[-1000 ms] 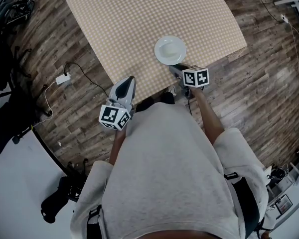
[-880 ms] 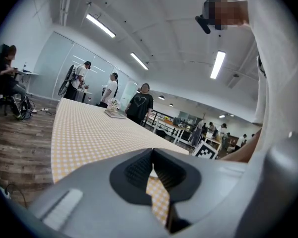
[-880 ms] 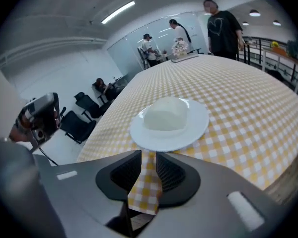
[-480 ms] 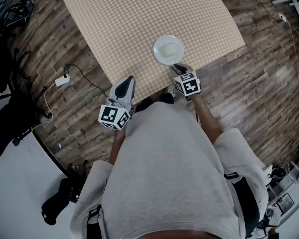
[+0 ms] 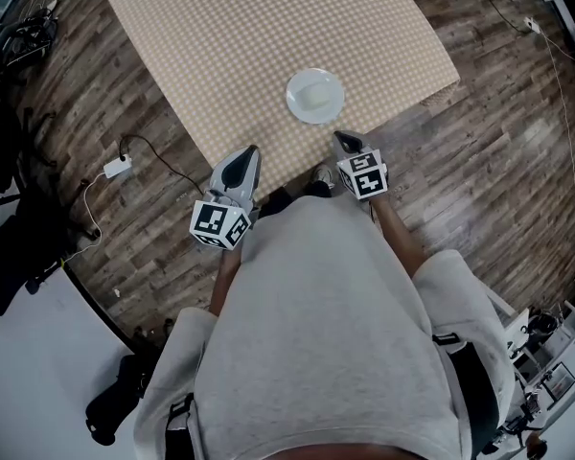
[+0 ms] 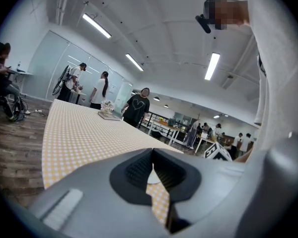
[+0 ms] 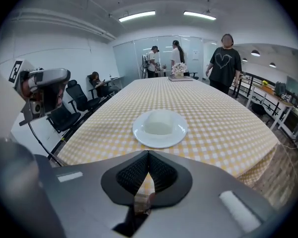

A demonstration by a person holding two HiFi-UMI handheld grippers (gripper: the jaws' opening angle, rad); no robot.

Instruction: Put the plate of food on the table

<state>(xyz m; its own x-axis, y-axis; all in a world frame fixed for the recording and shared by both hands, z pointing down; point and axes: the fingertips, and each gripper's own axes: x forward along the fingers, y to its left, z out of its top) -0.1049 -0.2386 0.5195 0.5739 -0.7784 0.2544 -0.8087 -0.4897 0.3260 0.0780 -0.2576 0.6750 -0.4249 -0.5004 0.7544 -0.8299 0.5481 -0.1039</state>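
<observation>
**Plate of food set down by the near edge of the surface**

The round white plate (image 5: 315, 96) lies flat on the checked surface (image 5: 249, 36), rim up. Being round, it has no long axis. A pale mound of food (image 7: 159, 122) sits in its centre. The right tool (image 5: 345, 142) is just nearer than the plate and apart from it, and its jaws have just closed on nothing. The left tool (image 5: 245, 153), closed and empty, is over the near edge, further left. A charger (image 5: 116, 168) lies on the floor at left.

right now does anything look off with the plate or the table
Nothing stands out. The plate sits flat on the table, near the edge closest to the person but fully on it, with the food heaped in the middle and nothing spilled.
</observation>
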